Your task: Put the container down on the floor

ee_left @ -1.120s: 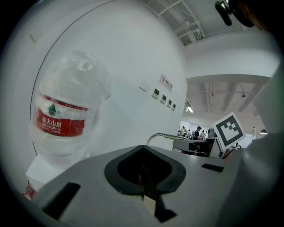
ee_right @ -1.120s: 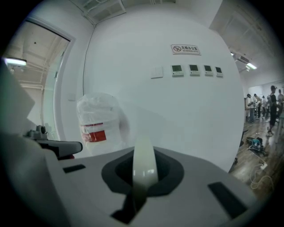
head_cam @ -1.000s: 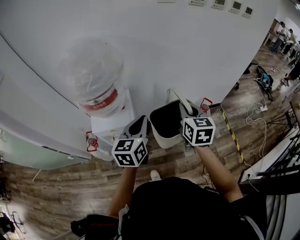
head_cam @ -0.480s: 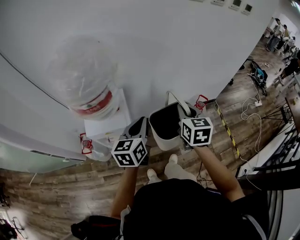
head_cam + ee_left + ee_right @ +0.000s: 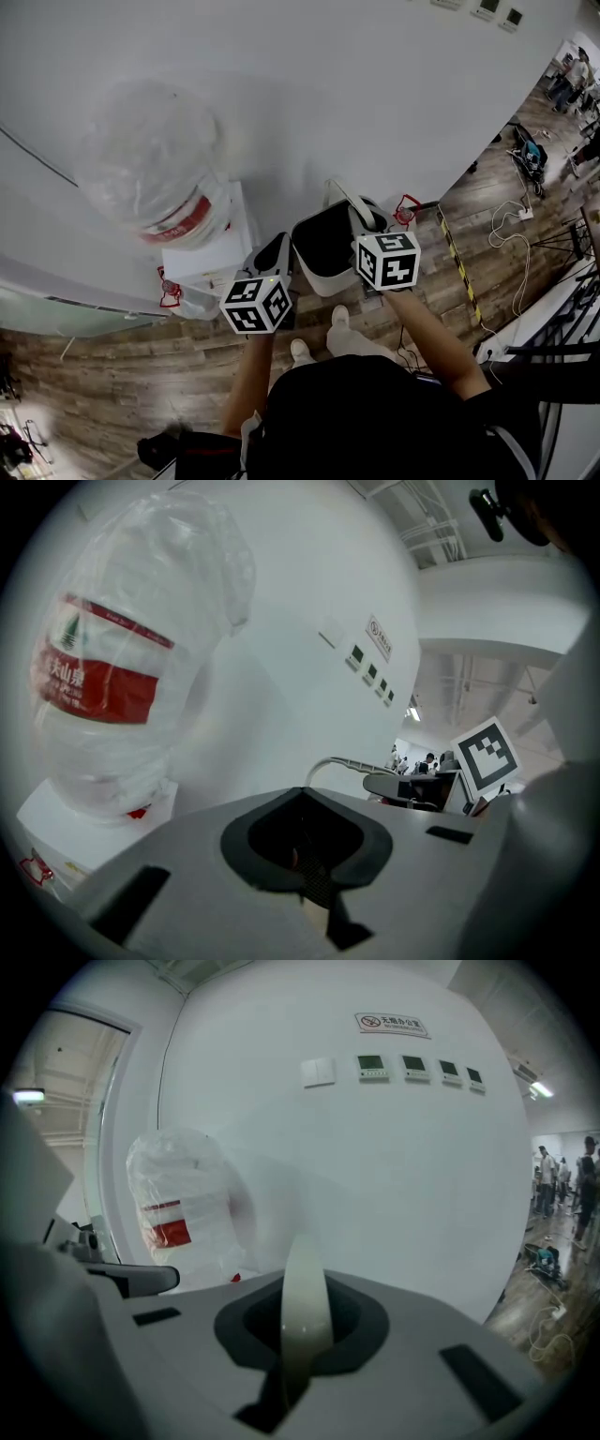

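Observation:
The container (image 5: 317, 281) is a white bin with a black inside, hanging above the wooden floor in front of the person. Its white strap handle (image 5: 349, 199) arches over the far rim. My right gripper (image 5: 371, 223) is shut on that handle (image 5: 305, 1302), which runs as a pale band up through the closed jaws (image 5: 302, 1330). My left gripper (image 5: 279, 251) lies against the bin's left rim. In the left gripper view its jaws (image 5: 305, 846) stand closed, and I cannot make out whether anything is pinched in them.
A water dispenser (image 5: 214, 251) with a plastic-wrapped bottle (image 5: 155, 178) stands left of the bin against the white wall. The person's shoes (image 5: 339, 323) are below the bin. Striped floor tape (image 5: 459, 264) and cables (image 5: 511, 225) lie to the right.
Both grippers and the bin have drifted slightly left and lower together. The person's second shoe and leg have come into view under the bin.

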Demonstrator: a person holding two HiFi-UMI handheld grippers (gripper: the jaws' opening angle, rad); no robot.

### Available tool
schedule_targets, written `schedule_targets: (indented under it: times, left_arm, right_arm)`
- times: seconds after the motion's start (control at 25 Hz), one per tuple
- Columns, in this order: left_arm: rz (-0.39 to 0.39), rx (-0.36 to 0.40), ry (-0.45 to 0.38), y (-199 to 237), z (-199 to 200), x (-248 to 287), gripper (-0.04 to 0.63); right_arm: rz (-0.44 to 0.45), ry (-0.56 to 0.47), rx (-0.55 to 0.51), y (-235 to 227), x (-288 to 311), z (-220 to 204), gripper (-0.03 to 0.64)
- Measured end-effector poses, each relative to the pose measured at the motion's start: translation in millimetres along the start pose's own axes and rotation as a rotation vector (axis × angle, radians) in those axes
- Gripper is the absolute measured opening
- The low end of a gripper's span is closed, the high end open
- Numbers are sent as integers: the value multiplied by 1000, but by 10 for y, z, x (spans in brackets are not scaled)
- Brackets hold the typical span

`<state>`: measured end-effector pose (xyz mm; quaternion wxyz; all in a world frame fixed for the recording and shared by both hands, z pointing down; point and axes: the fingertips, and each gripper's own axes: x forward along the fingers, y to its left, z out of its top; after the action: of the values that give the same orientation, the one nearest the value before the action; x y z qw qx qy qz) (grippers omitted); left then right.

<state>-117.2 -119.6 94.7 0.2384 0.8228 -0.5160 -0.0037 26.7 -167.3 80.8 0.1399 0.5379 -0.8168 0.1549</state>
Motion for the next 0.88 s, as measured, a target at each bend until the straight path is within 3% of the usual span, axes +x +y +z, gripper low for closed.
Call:
schedule_targets:
  times: [0.48, 0.88]
  left_arm:
    - [96, -31, 17, 140, -83, 695, 12]
    - [43, -32, 55, 216, -248, 925, 12]
  right_arm:
    - [80, 37, -2, -384, 656, -43, 29]
    - [23, 61, 25, -492, 921, -313, 29]
